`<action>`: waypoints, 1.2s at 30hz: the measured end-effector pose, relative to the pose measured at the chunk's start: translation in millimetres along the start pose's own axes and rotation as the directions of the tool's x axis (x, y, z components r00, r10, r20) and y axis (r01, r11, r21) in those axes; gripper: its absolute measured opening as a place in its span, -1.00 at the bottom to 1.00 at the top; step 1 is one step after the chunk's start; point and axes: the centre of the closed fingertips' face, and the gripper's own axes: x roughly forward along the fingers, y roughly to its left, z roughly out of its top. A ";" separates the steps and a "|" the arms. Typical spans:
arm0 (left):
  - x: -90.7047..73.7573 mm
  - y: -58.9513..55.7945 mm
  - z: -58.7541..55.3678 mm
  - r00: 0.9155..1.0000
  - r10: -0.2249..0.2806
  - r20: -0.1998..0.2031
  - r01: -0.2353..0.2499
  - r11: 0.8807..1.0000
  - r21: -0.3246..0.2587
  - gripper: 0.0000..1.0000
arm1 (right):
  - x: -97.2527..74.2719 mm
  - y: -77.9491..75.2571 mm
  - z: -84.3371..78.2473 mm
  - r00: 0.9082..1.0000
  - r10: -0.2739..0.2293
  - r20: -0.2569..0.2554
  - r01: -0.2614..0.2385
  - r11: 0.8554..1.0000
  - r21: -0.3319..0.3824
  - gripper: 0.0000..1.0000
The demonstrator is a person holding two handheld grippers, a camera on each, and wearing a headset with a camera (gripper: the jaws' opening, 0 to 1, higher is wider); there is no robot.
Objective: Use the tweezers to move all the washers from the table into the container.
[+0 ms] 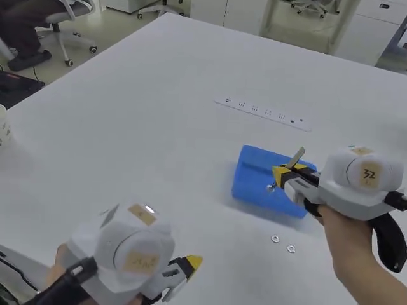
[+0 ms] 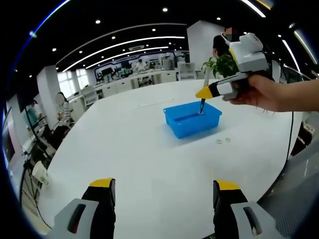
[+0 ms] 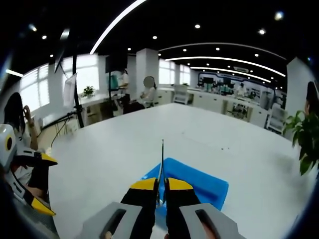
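Head view: right tongs (image 1: 280,175) were clamped on the tweezers (image 1: 296,157), tips over the blue container (image 1: 251,184); a carried washer could not be told. Two washers (image 1: 275,239) lay on the bench (image 1: 159,127) near the container. Left tongs (image 2: 164,184) stood apart, well clear of the container. Advised: ease the squeeze low inside the container, then take each washer by its rim.

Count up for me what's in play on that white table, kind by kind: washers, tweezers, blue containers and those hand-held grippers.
Washers lying loose on the table: 2
Tweezers: 1
Blue container: 1
Grippers: 2, the left gripper with jaws apart, the right gripper clamped on the tweezers
Total: 6
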 end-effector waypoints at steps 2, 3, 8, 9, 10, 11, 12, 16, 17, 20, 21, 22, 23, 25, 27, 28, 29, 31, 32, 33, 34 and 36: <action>0.2 0.3 -0.4 1.000 0.001 -0.003 -0.001 1.000 0.000 0.63 | 2.1 -2.3 -1.8 1.000 -0.003 -0.001 0.003 1.000 0.001 -0.95; 0.3 0.5 -0.5 1.000 0.002 -0.004 -0.002 1.000 0.000 0.63 | 3.9 -3.0 -3.9 1.000 0.001 -0.005 -0.001 1.000 0.008 -0.95; 0.4 1.3 -1.3 1.000 0.007 -0.009 -0.007 1.000 -0.002 0.63 | 11.9 -5.2 -10.5 1.000 -0.004 0.002 0.004 1.000 0.018 -0.95; 0.3 1.7 -1.3 1.000 0.010 -0.009 -0.010 1.000 -0.002 0.63 | 13.1 -6.2 -11.0 1.000 -0.010 0.002 0.010 1.000 0.008 -0.95; 0.3 1.9 -1.3 1.000 0.011 -0.009 -0.011 1.000 -0.002 0.63 | 15.0 -7.0 -10.9 1.000 -0.011 0.006 0.011 1.000 0.009 -0.95; 0.3 2.0 -1.3 1.000 0.011 -0.009 -0.011 1.000 -0.003 0.63 | 16.6 -7.4 -10.7 1.000 -0.010 0.006 0.010 1.000 0.012 -0.95; 0.3 2.0 -1.4 1.000 0.011 -0.010 -0.011 1.000 -0.004 0.63 | 18.9 -7.5 -10.9 1.000 -0.010 0.007 0.010 1.000 0.014 -0.95; 0.2 2.4 -1.4 1.000 0.014 -0.010 -0.014 1.000 -0.004 0.63 | 27.8 -4.1 -13.7 1.000 0.005 0.000 -0.005 1.000 0.017 -0.95; 0.2 2.4 -1.5 1.000 0.014 -0.010 -0.014 1.000 -0.004 0.63 | 29.4 -3.3 -14.4 1.000 0.009 0.000 -0.009 1.000 0.022 -0.95; 0.1 3.4 -2.1 1.000 0.019 -0.013 -0.019 1.000 -0.008 0.63 | 35.0 -1.8 -16.9 1.000 0.013 -0.003 -0.013 0.999 0.045 -0.95; 0.2 4.1 -2.4 1.000 0.022 -0.015 -0.022 1.000 -0.011 0.63 | 36.8 -2.5 -17.5 1.000 0.006 -0.002 -0.006 0.999 0.040 -0.95; 0.2 4.5 -2.5 1.000 0.023 -0.015 -0.024 1.000 -0.013 0.62 | 37.8 -3.5 -17.9 1.000 0.000 -0.004 0.000 1.000 0.031 -0.95; 0.1 4.7 -2.5 1.000 0.024 -0.015 -0.024 1.000 -0.015 0.62 | 39.2 -5.7 -19.1 1.000 -0.010 -0.008 0.010 1.000 0.021 -0.95; 0.1 4.2 -2.5 1.000 0.021 -0.015 -0.021 1.000 -0.016 0.62 | 41.8 -9.4 -21.6 1.000 -0.018 -0.014 0.018 1.000 0.012 -0.95; 0.2 3.6 -2.6 1.000 0.019 -0.016 -0.019 1.000 -0.013 0.62 | 43.4 -11.2 -24.5 1.000 -0.017 -0.025 0.017 1.000 0.008 -0.95; 0.5 2.8 -2.9 1.000 0.016 -0.018 -0.016 1.000 -0.010 0.62 | 44.2 -12.4 -25.8 0.999 -0.018 -0.028 0.018 1.000 0.004 -0.95; 0.7 2.3 -3.4 1.000 0.015 -0.021 -0.015 1.000 -0.008 0.62 | 44.5 -12.7 -26.4 0.999 -0.017 -0.030 0.017 1.000 0.006 -0.95; 1.0 2.4 -3.6 1.000 0.016 -0.022 -0.016 1.000 -0.006 0.61 | 45.4 -11.8 -27.8 0.999 -0.009 -0.033 0.010 1.000 0.010 -0.95; 1.1 2.5 -3.8 1.000 0.016 -0.023 -0.016 1.000 -0.008 0.61 | 46.5 -11.6 -29.6 0.999 -0.010 -0.039 0.010 1.000 0.003 -0.95; 1.2 2.7 -4.1 1.000 0.016 -0.025 -0.016 1.000 -0.009 0.61 | 47.2 -11.6 -31.0 0.999 -0.010 -0.043 0.010 1.000 -0.004 -0.95; 1.2 3.0 -4.3 1.000 0.017 -0.026 -0.018 1.000 -0.011 0.61 | 48.0 -11.6 -32.6 0.999 -0.009 -0.047 0.009 1.000 -0.009 -0.95; 1.3 3.2 -4.6 0.999 0.018 -0.027 -0.018 1.000 -0.013 0.61 | 49.9 -13.0 -36.0 0.998 -0.009 -0.055 0.009 1.000 -0.010 -0.95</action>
